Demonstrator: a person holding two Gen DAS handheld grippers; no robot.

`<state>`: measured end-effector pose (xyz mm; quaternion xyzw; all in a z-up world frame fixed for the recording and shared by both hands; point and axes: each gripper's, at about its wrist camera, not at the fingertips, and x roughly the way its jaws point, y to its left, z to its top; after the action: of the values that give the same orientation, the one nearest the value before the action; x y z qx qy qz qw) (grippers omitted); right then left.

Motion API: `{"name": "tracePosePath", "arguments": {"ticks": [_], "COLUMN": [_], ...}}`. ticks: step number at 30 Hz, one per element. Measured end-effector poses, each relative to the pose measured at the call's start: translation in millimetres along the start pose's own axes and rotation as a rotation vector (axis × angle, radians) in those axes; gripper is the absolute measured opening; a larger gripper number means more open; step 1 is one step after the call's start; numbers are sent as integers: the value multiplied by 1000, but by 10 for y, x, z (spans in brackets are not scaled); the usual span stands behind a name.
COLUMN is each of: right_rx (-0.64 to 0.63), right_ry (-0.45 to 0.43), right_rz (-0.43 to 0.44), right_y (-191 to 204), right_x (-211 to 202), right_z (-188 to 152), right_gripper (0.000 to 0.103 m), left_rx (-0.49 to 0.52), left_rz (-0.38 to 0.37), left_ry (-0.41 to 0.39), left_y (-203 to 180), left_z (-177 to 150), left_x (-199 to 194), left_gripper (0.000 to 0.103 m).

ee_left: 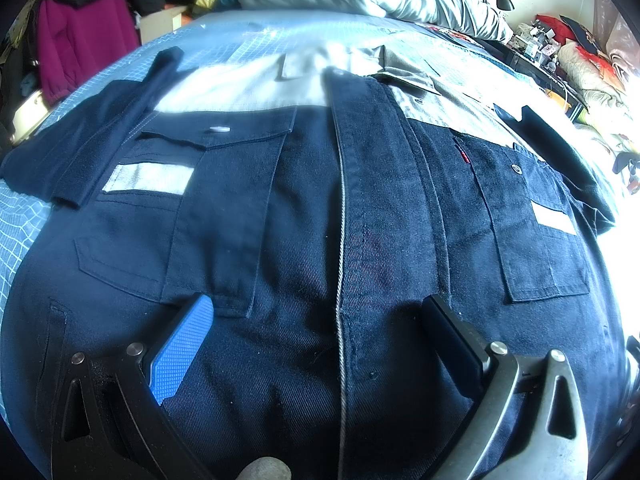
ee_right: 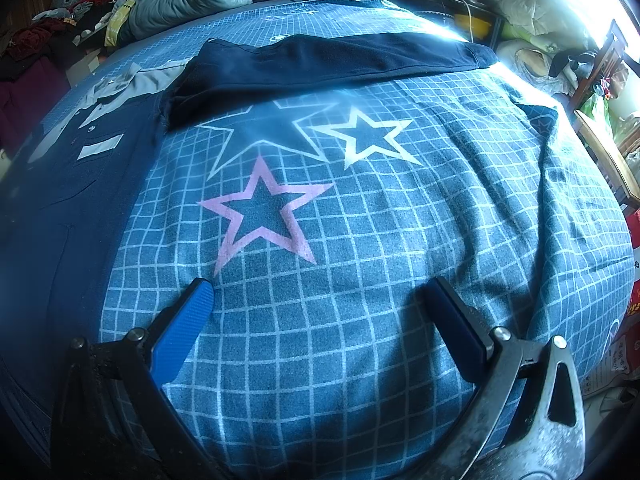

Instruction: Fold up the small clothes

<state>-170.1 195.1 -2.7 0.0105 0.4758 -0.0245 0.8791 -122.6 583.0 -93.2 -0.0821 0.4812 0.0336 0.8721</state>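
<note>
I have the navy cotton work shirt with grey yoke and pale reflective pocket strips lying flat, front up, on the blue grid-patterned bedsheet with stars. Its long axis runs near to far along the button placket. My left gripper hovers released, straddling the placket at the near hem, clearly the nearer one. My right gripper is also released, over bare sheet; the shirt's sleeve stretches across well beyond it, far-left.
</note>
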Motion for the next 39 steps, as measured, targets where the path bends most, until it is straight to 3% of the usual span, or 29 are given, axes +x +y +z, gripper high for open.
{"name": "tracePosePath", "arguments": {"ticks": [7, 11, 15, 19, 21, 23, 29, 37, 38, 39], "right_rx": [3, 66, 220, 399, 463, 522, 563, 526, 514, 502], "right_ry": [1, 10, -58, -113, -129, -115, -76, -76, -73, -64], "right_rz": [-2, 96, 172, 231, 256, 276, 218, 192, 208, 245], "right_y": [9, -129, -609, -1377, -1747, -2084, -2521, -2494, -2462, -2406], "right_x": [-5, -114, -231, -63, 127, 398, 1069, 1312, 1297, 1286], "right_z": [38, 118, 456, 1065, 1374, 1671, 2260, 2311, 2324, 2352], "right_gripper": [103, 103, 103, 101, 77, 59, 57, 58, 47, 12], "left_rx": [-6, 1, 1, 1, 0, 2, 7, 10, 10, 11], "left_rz": [-10, 1, 0, 0, 0, 2, 10, 12, 13, 14], "left_ry": [-5, 0, -3, -1, 0, 0, 4, 5, 5, 4], "left_y": [16, -2, -2, -3, -1, -3, -10, -13, -14, -16], "left_z": [-6, -2, -5, -3, 0, 2, 20, 36, 36, 37], "left_x": [-4, -1, -12, -10, -8, -6, 14, 31, 30, 33], "left_gripper": [103, 103, 103, 103, 103, 103, 103, 103, 103, 103]}}
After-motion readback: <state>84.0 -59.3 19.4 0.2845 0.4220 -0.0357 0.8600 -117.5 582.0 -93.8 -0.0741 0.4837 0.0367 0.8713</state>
